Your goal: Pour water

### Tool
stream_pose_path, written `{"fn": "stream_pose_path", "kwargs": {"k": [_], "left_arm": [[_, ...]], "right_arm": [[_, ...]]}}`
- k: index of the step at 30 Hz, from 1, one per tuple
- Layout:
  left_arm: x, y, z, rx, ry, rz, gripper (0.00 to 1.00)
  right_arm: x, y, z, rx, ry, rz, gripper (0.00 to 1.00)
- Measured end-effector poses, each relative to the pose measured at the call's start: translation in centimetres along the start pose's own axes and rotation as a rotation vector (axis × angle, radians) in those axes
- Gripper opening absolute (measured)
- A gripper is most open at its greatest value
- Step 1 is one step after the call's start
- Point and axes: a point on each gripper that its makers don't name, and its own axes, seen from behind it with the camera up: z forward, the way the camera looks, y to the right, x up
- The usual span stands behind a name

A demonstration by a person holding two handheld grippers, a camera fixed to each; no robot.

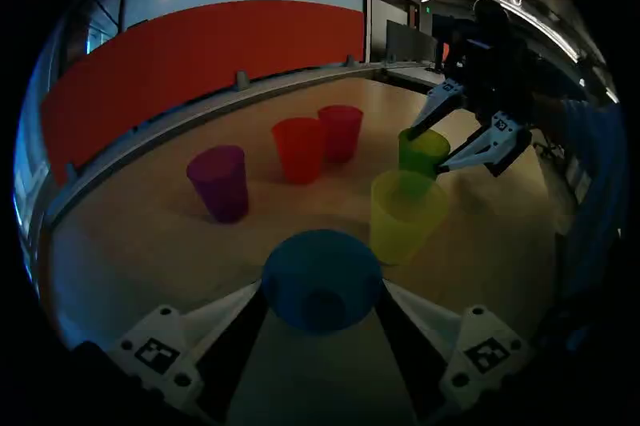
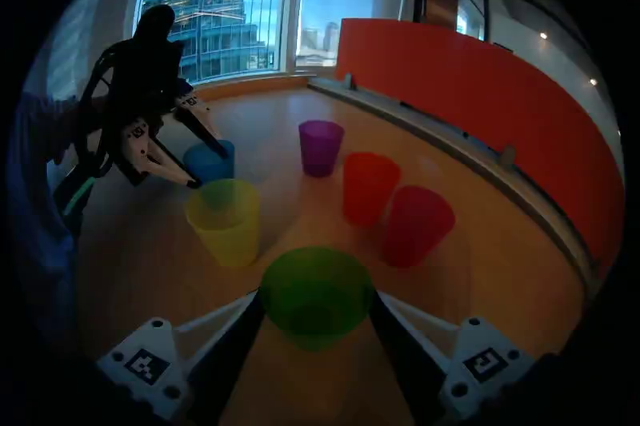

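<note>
The left gripper is clamped on a blue cup, and the right gripper on a green cup. A yellow cup is noted between them on the counter. A purple cup, an orange cup and a red cup are stood beyond.

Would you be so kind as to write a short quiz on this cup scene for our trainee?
1. True or false: the left gripper is shut on a purple cup.
2. Which cup does the right gripper hold? A red, B green, C orange.
3. Fill in: the ___ cup stands between the two gripped cups.
Key: 1 false, it holds the blue cup. 2 B, the green cup. 3 yellow cup.
</note>
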Motion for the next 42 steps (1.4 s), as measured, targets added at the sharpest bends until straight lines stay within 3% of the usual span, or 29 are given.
{"fn": "stream_pose_path", "kwargs": {"k": [9, 27, 42], "left_arm": [[-0.8, -0.3, -0.1, 0.026, -0.022, 0.010, 0.92], [-1.9, 0.3, -1.3, 0.030, -0.023, -0.044, 0.93], [-2.6, 0.3, -3.2, 0.061, 0.000, -0.074, 0.93]], "right_arm": [[-0.4, -0.1, -0.3, -0.011, 0.011, 0.008, 0.93], [-0.3, 0.3, -0.6, -0.058, 0.059, 0.042, 1.00], [-2.5, 0.3, -2.9, -0.085, 0.046, 0.054, 1.00]]}}
